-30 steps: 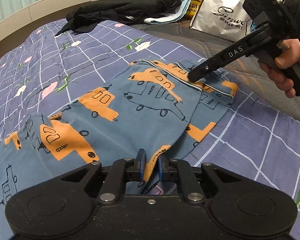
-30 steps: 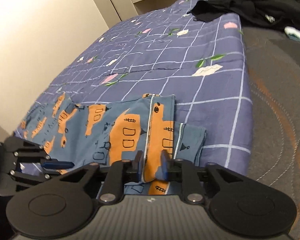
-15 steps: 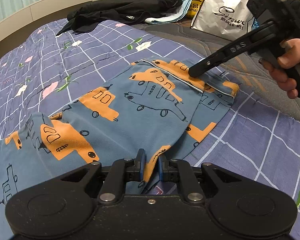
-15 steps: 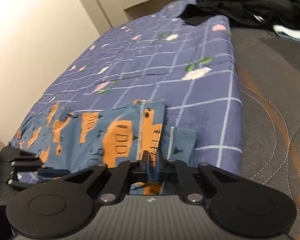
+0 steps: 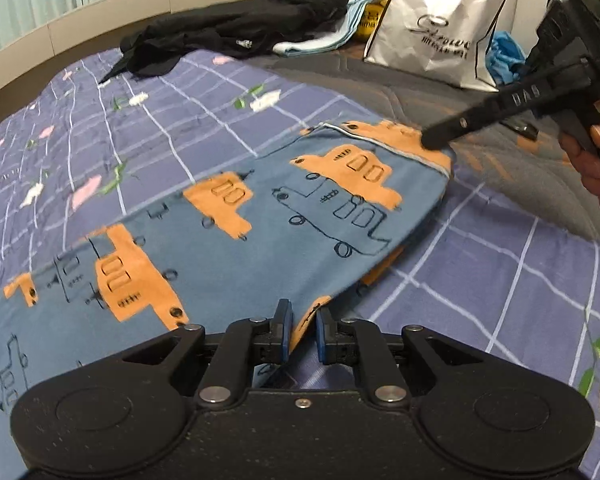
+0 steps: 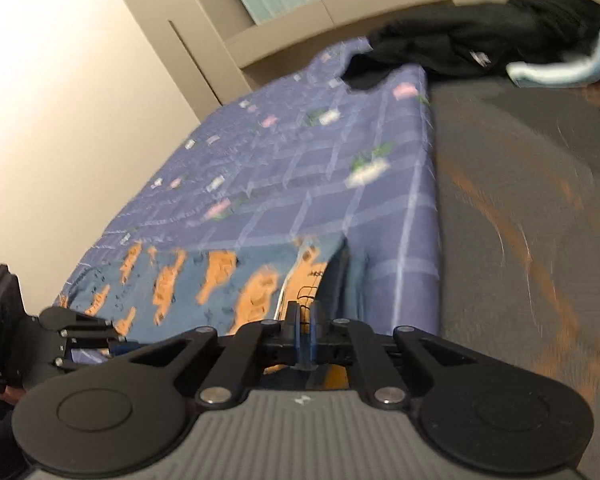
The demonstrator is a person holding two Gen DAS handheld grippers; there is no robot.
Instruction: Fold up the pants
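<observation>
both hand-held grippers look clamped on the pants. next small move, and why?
Probably carry both pinched edges together across the pants toward the far side. The right hand-held gripper is shut on the waistband corner, which is already lifted. The left hand-held gripper pinches the near edge. The lower layer still lies flat on the bedspread.

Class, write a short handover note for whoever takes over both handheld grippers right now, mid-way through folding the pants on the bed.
Left gripper: shut on the near edge of the blue cotton pants with orange vehicle prints.
Right gripper: its jaws have just closed on the piped hem at the far corner and are lifting it.
Pants: spread on the purple checked bedspread, one layer already over another.
Done: both corners gripped.
Left: carry the fold over, lay flat, release.
</observation>
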